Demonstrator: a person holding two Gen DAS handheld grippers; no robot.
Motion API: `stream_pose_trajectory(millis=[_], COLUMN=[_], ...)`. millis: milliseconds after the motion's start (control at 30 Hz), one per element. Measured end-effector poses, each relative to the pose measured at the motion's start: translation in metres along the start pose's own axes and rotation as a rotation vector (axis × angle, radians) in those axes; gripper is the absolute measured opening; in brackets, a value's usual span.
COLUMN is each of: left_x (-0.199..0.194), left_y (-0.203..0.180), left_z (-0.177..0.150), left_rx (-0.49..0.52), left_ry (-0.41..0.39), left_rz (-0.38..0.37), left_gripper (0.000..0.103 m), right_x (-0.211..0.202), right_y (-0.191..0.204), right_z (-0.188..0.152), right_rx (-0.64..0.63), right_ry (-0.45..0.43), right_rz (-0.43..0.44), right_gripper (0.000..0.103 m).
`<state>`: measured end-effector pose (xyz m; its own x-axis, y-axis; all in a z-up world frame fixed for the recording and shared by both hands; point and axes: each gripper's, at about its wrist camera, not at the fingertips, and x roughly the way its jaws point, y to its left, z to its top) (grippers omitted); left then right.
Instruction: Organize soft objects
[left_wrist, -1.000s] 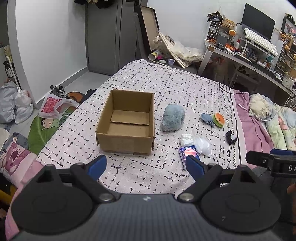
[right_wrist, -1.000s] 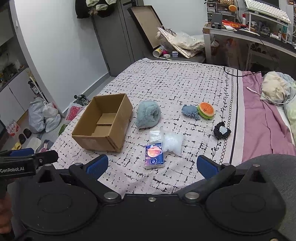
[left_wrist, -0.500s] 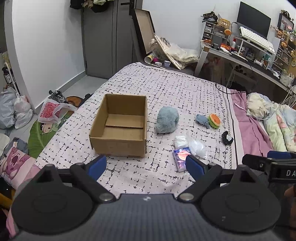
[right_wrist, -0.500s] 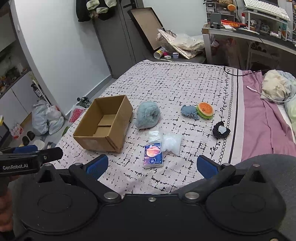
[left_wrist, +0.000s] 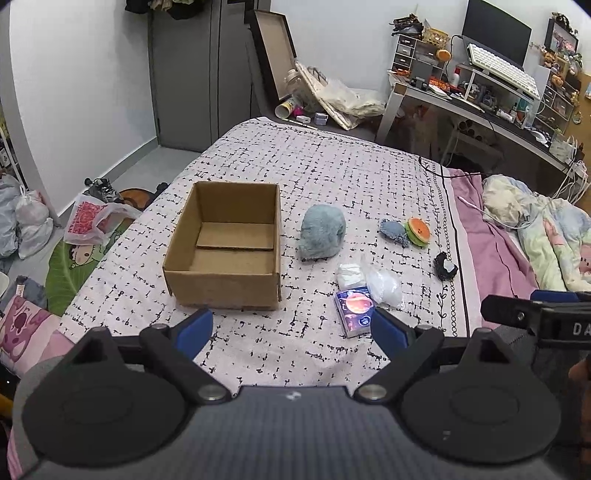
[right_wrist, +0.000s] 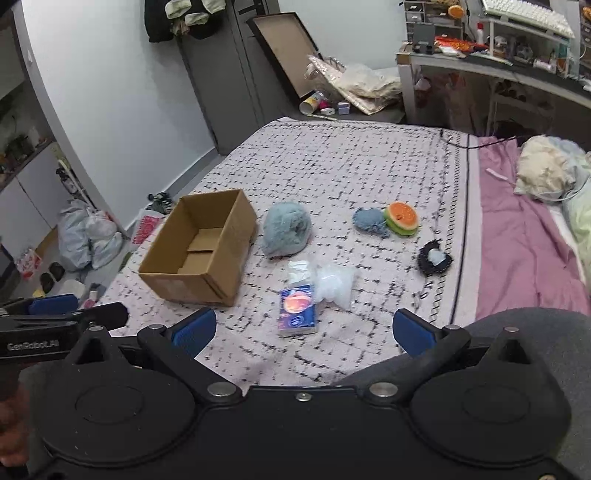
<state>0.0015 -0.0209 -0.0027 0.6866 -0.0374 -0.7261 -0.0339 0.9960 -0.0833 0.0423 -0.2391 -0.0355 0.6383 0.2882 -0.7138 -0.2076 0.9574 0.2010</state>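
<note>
- Both grippers hang over the near edge of the bed: left gripper and right gripper each have jaws spread wide, nothing in them.
- Closest is a tissue pack (planet print on top), touching a clear plastic bag and a white wad.
- Left of those, an open cardboard box, nothing inside.
- Just past it, a fluffy blue plush.
- Right: a black scrunchie-looking thing, well apart.
- Farthest: small blue plush touching a watermelon-slice plush.
</note>
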Motion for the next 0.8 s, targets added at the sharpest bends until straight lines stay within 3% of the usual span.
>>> stream_pose_trajectory(millis=[500,800], left_x=[0.026,0.06], left_y=[-0.004,-0.015], left_z=[0.008,0.012], left_rx=[-0.021,-0.018], left_ry=[0.027,0.048], left_rz=[0.009,0.009], left_gripper=[0.091,0.091], right_x=[0.023,0.048], right_y=[-0.007,-0.029], right_z=[0.01,0.011], right_rx=[0.003,0.075], right_ry=[0.038,0.043], right_rz=[0.012,0.037], right_gripper=[0.103,0.103])
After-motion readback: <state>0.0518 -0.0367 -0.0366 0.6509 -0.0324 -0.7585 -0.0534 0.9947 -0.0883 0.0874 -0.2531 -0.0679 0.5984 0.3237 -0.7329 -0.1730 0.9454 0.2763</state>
